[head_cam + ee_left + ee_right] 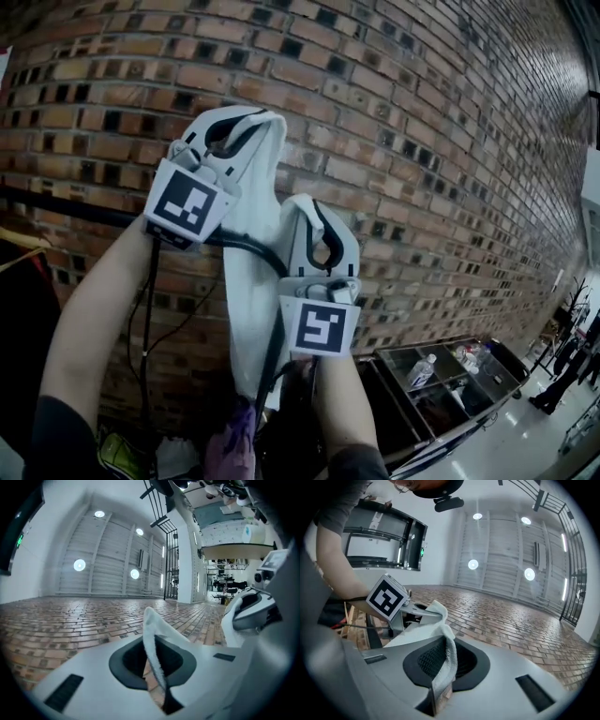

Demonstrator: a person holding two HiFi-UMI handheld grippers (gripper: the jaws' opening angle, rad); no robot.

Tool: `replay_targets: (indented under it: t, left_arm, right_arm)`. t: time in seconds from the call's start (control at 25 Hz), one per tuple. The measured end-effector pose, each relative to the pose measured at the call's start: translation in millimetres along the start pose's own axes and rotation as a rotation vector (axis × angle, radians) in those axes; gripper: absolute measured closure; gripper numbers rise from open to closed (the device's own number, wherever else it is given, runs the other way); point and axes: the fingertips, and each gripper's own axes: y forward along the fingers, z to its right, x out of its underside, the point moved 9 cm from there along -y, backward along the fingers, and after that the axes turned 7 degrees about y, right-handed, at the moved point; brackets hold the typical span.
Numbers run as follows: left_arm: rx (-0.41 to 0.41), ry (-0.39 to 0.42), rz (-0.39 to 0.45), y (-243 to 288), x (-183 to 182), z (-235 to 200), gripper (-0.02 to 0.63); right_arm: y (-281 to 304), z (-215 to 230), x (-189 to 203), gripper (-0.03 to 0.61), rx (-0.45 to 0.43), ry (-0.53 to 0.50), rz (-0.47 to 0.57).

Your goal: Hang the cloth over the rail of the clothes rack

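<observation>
The left gripper (pixel 236 127), raised at upper centre-left of the head view, is clamped shut on a fold of white cloth (pixel 251 291). The right gripper (pixel 317 217), just below and to its right, is closed on another part of the cloth, which is draped downward between both. A black rail (pixel 56 204) is seen at the left, and a brick wall (pixel 422 141) behind.

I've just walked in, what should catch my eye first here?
A soft white cloth hangs mid-picture, pinched by two white plastic tools: the left tool above, the right tool just below. Behind stands a red brick wall, with a thin black rail crossing at the left.
</observation>
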Motion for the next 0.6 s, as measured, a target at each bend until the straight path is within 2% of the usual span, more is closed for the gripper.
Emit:
replay_targets:
  t: [0.16,0.32,0.52,0.6]
  left_arm:
    - [-0.010,0.040,0.002,-53,4,-50,0.569]
    - [-0.031,0.181,-0.002,-99,3,-79,0.568]
    - [-0.023,0.203,-0.018,-140,-10,-102,0.568]
    - [-0.037,0.178,-0.038,-159,-14,-110,0.568]
  right_arm:
    - [11,-34,-22,0.566,0.040,-0.096,0.003]
    - [11,-63,-42,0.566,0.025,-0.034,0.035]
    - [1,-86,-55,0.566,0.055,0.031,0.076]
    - [0,-90,-57,0.566,0.053,0.076,0.091]
